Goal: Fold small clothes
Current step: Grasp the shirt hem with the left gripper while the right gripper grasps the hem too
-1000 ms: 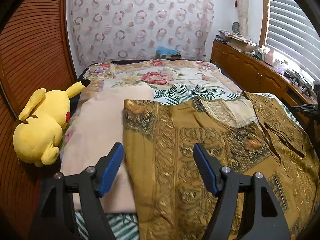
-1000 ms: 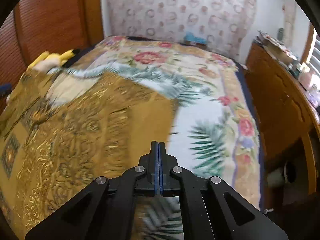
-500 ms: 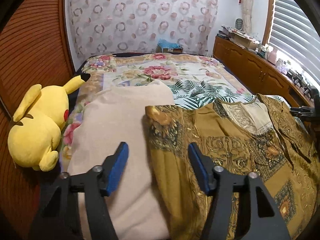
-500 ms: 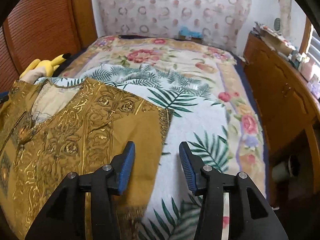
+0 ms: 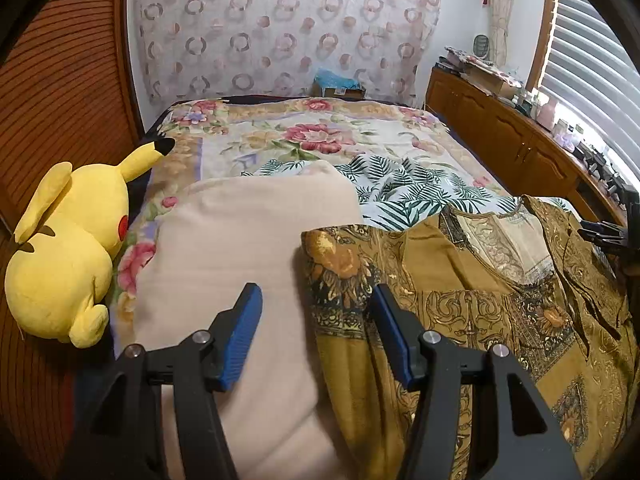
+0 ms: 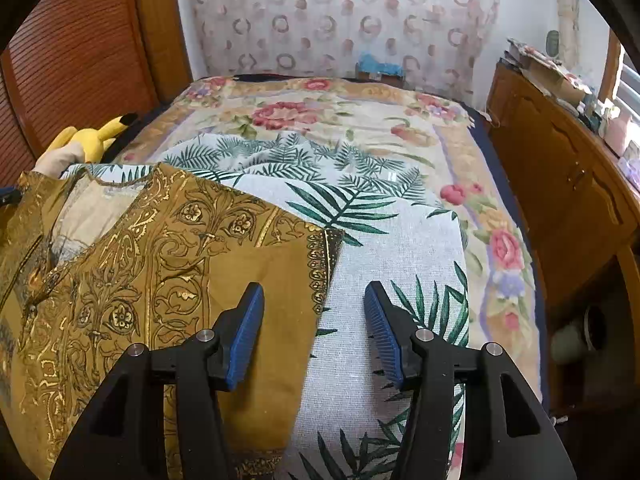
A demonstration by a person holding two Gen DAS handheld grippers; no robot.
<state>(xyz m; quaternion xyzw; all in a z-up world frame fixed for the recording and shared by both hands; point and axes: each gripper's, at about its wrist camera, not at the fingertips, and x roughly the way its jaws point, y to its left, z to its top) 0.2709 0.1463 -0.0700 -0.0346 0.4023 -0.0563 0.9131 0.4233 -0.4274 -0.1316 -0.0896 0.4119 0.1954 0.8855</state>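
Note:
A mustard-gold patterned tunic (image 5: 460, 300) lies spread on the bed, neck opening toward the far side. Its left sleeve edge (image 5: 328, 256) sits just beyond my left gripper (image 5: 316, 294), which hangs open over the seam between tunic and a beige cloth (image 5: 248, 240), holding nothing. In the right wrist view the tunic (image 6: 140, 280) fills the left half, and its right edge runs down between the fingers of my right gripper (image 6: 313, 289). Those jaws are opening; the blue pads (image 6: 248, 320) stand clear of the fabric.
A yellow plush toy (image 5: 68, 256) lies at the bed's left edge against a wooden panel. A leaf-print sheet (image 6: 360, 240) covers the floral bedspread (image 6: 304, 112). A long wooden cabinet (image 6: 560, 184) with clutter on top runs along the right side.
The right gripper went from shut to open and now stands over the tunic's right edge. The left jaws narrowed a little, and the left gripper shifted left, over the beige cloth.

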